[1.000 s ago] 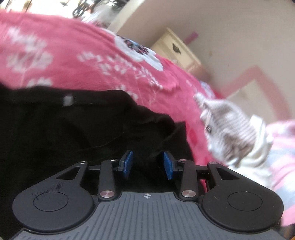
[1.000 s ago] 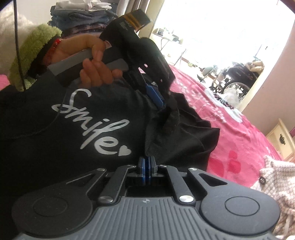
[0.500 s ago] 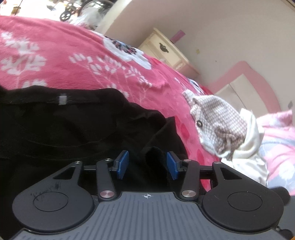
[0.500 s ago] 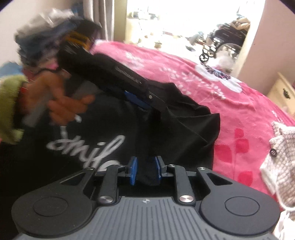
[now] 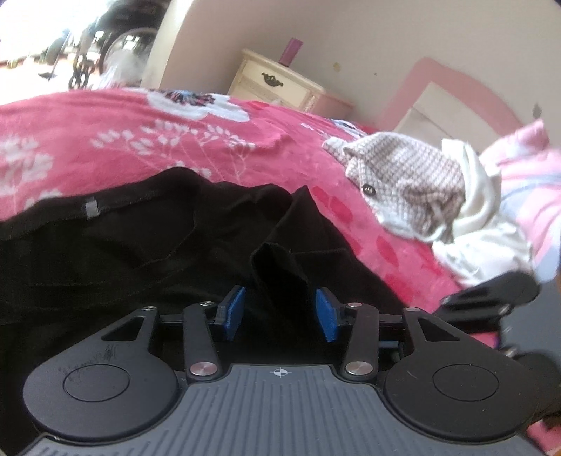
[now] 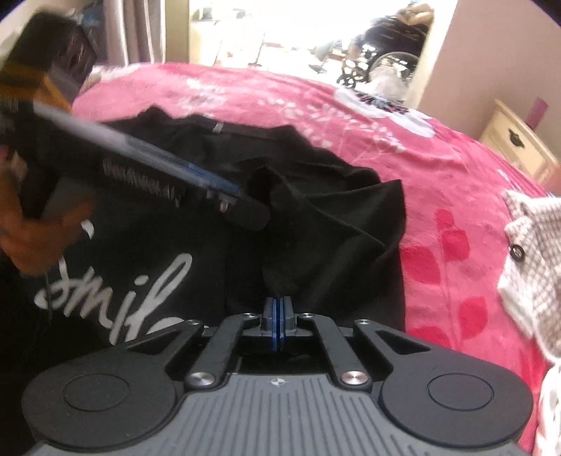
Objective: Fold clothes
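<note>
Daylight pours from a bright opening (image 6: 280, 31) behind the bed and burns out to white glare in both views, while the black shirt (image 5: 140, 252) reads as a nearly featureless dark mass with its folds barely visible. The fisheye lenses bow the pink blanket (image 5: 140, 133) and darken the corners of each picture. In the right wrist view the left gripper (image 6: 245, 207) and the hand (image 6: 31, 231) holding it are smeared by motion blur, and the left wrist view is soft toward its right edge, around the checked garment (image 5: 413, 179).
</note>
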The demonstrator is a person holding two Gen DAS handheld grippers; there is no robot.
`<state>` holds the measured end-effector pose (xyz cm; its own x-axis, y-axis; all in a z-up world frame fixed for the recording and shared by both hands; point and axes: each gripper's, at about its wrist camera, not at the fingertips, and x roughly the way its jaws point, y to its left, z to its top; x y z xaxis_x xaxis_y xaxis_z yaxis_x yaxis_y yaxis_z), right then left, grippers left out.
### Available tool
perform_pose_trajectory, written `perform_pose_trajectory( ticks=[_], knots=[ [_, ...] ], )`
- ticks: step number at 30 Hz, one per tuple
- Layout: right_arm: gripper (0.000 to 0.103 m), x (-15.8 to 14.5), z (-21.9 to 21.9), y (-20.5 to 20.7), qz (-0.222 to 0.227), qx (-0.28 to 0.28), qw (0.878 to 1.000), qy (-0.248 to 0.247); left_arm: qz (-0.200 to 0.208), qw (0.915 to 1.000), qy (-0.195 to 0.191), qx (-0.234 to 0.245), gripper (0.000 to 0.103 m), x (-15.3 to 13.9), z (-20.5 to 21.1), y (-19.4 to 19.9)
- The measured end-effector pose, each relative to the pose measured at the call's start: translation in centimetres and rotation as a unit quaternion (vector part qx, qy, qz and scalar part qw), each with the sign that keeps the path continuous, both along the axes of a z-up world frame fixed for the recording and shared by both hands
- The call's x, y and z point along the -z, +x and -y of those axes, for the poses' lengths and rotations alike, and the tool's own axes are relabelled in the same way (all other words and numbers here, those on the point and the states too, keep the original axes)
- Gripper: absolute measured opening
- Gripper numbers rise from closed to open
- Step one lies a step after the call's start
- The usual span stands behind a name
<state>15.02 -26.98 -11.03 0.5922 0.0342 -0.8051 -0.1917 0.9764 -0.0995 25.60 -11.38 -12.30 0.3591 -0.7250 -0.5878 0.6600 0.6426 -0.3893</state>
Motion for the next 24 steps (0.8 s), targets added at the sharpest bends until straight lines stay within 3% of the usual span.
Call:
perform_pose_trajectory(
  ticks=[3, 7, 10, 15, 19, 21, 24],
  knots=[
    [0.001, -1.0, 0.6, -0.7, 0.012, 0.018, 1.000, 0.019, 0.010, 0.9999, 0.008, -0.001, 0.030, 0.1, -0.1, -0.3],
    [0.001, -2.0, 1.0, -1.7, 0.031, 0.016, 0.999, 0.028, 0.015, 0.9997, 0.006, -0.020, 0.009, 0.1, -0.8, -0.4],
    [0.001, -2.4, 0.8, -2.4, 0.037, 0.003, 0.999, 0.022, 0.019, 0.9991, 0.000, -0.037, 0.003, -0.1, -1.5, -0.5],
    [0.001, -2.1, 0.0, -3.0, 0.026, -0.024, 0.999, 0.018, 0.023, 0.9978, 0.010, -0.061, 0.001, 0.2, -2.5, -0.8],
    [0.002, -1.1, -0.4, -2.8, 0.012, -0.029, 0.999, 0.024, 0.003, 0.9967, 0.005, -0.081, 0.000, 0.5, -3.4, -0.5],
    [0.006, -0.8, -0.4, -2.6, 0.002, -0.023, 0.999, 0.026, -0.019, 0.9965, -0.011, -0.081, 0.002, 0.4, -3.9, -0.1],
    [0.025, -0.8, -0.1, -2.8, -0.003, -0.008, 0.999, 0.038, -0.034, 0.9953, -0.035, -0.084, 0.010, -0.2, -4.5, 0.2]
  ],
)
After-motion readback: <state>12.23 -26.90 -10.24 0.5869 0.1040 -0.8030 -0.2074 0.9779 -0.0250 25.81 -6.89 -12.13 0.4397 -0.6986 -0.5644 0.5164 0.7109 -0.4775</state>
